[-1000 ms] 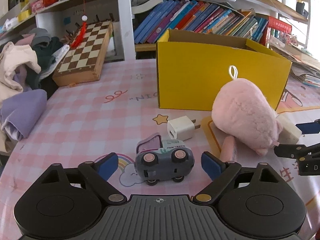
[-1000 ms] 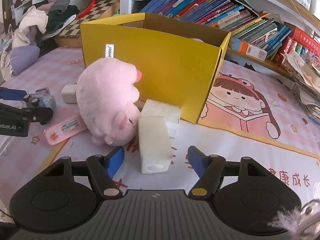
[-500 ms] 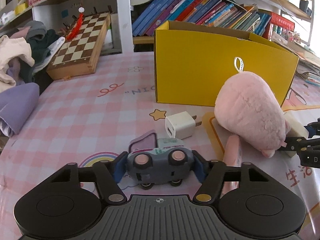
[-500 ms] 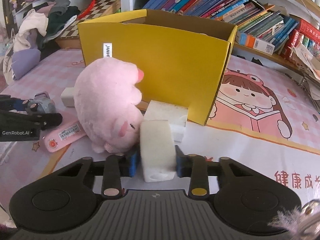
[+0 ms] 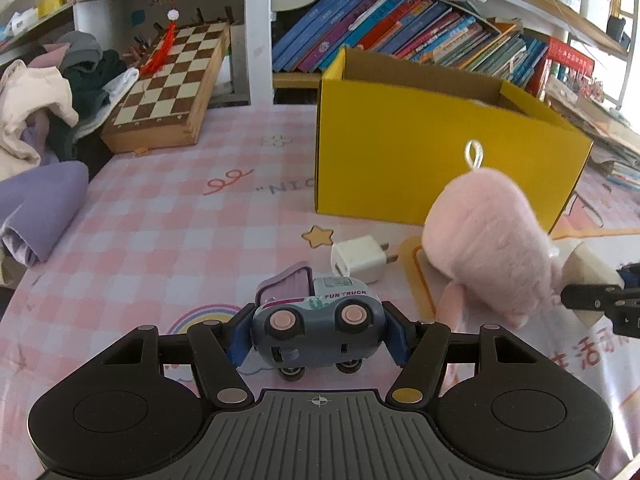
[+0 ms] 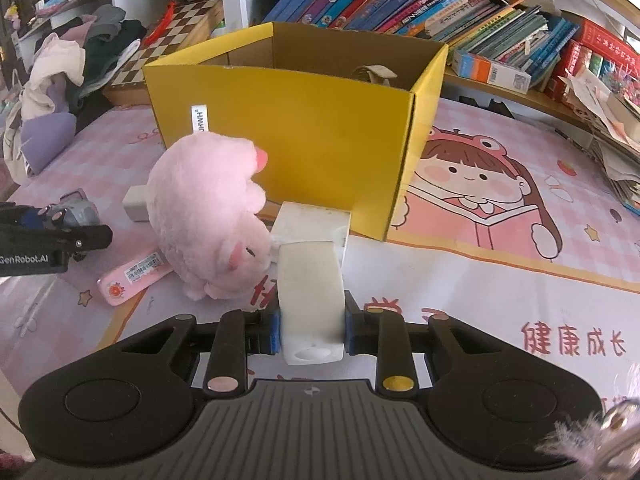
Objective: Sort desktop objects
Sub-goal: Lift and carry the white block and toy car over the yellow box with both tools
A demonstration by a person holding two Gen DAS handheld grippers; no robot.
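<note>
My left gripper (image 5: 318, 340) is shut on a grey toy truck (image 5: 316, 326) marked FUN TRUCK, held just above the pink checked table. My right gripper (image 6: 310, 330) is shut on a white foam block (image 6: 310, 288), lifted a little; a second white block (image 6: 312, 222) lies behind it. A pink plush toy (image 6: 208, 216) lies between the grippers, also in the left wrist view (image 5: 488, 240). An open yellow box (image 6: 304, 120) stands behind, with a beige item inside. A white charger (image 5: 358, 258) and a pink flat case (image 6: 134, 274) lie beside the plush.
A wooden chessboard (image 5: 172, 88) leans at the back left. Piled clothes (image 5: 44, 100) lie at the left edge. Shelves of books (image 6: 420, 4) run behind the box. Stacked papers (image 6: 616, 128) sit at the far right.
Both grippers have closed: the left on the toy truck, the right on the white foam block. Both objects have risen slightly and both views now look higher over the box.
</note>
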